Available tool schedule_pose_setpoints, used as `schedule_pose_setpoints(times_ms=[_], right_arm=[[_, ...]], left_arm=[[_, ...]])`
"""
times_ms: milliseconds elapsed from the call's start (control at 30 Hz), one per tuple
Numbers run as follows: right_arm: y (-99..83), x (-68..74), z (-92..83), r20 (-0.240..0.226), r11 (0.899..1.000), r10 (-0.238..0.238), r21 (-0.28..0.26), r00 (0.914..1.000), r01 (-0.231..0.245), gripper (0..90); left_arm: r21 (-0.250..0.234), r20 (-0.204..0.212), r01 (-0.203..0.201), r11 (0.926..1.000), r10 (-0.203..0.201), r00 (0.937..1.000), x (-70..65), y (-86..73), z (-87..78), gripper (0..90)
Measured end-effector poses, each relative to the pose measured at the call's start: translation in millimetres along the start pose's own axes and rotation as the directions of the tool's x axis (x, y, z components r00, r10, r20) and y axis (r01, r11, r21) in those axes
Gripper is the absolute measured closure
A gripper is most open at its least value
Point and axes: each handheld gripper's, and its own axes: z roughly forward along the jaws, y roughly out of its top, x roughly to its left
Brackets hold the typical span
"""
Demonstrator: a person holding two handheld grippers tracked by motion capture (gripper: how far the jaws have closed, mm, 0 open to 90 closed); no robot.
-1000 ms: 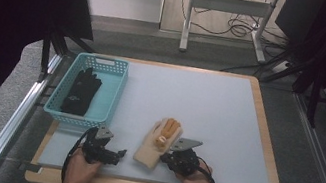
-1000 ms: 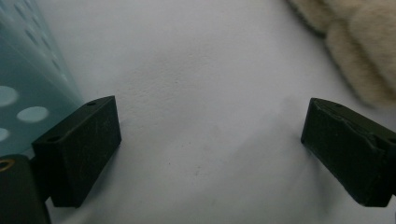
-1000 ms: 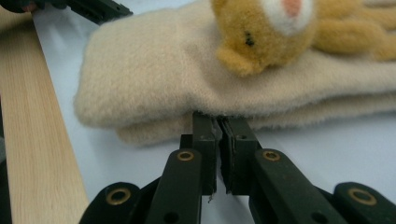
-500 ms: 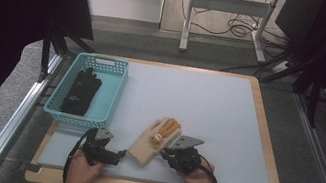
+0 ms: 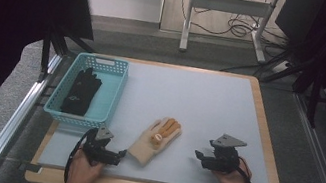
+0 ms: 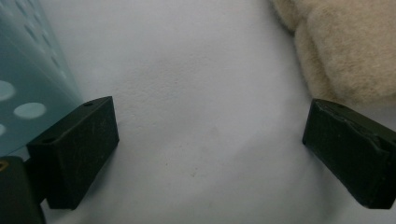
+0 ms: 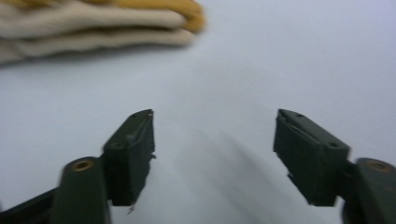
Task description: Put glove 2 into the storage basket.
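A cream knit glove [image 5: 155, 141] with orange fingertips lies flat on the pale blue mat [image 5: 199, 103], near its front edge. My left gripper [image 5: 120, 155] rests on the mat just left of the glove's cuff, open. In the left gripper view [image 6: 210, 135] the cuff [image 6: 345, 60] lies just beyond one jaw and nothing is between the jaws. My right gripper [image 5: 198, 156] sits to the right of the glove, apart from it. Its jaws have just been opening and stand open over bare mat [image 7: 215, 140], with the glove [image 7: 93, 23] farther ahead.
A light blue plastic basket [image 5: 115, 93] stands at the mat's left side with a black glove [image 5: 81, 91] inside. Its wall [image 6: 23, 70] is close beside my left gripper. A wooden frame [image 5: 265, 135] borders the mat. Bare mat stretches behind and to the right.
My right gripper has let go at the glove, opened, and drawn away to the right. The glove has shifted slightly to the left. The left gripper has stayed in place.
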Motion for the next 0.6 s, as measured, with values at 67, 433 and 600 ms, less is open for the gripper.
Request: schedule_pose_setpoints(times_ms=[67, 433, 600], right_arm=[[-5.4, -9.5, -3.2, 0.021, 1.0, 0.021, 0.015, 0.9996, -0.021, 22.7], [-29.9, -38.1, -7.0, 0.08, 0.994, 0.097, 0.044, 0.992, -0.101, 11.1], [-29.8, -36.4, -6.4, 0.094, 0.993, 0.104, 0.052, 0.9901, -0.109, 9.7]], left_arm=[[0.005, 0.003, -0.001, 1.0, 0.001, 1.0, -0.1, 0.6, 0.3, 2.8], [0.016, 0.013, -0.01, 0.9998, 0.01, 0.9999, 0.5, 1.5, 0.4, 1.4], [0.013, 0.023, -0.015, 0.9998, 0.015, 0.9996, 1.2, 1.1, -0.1, 1.4]])
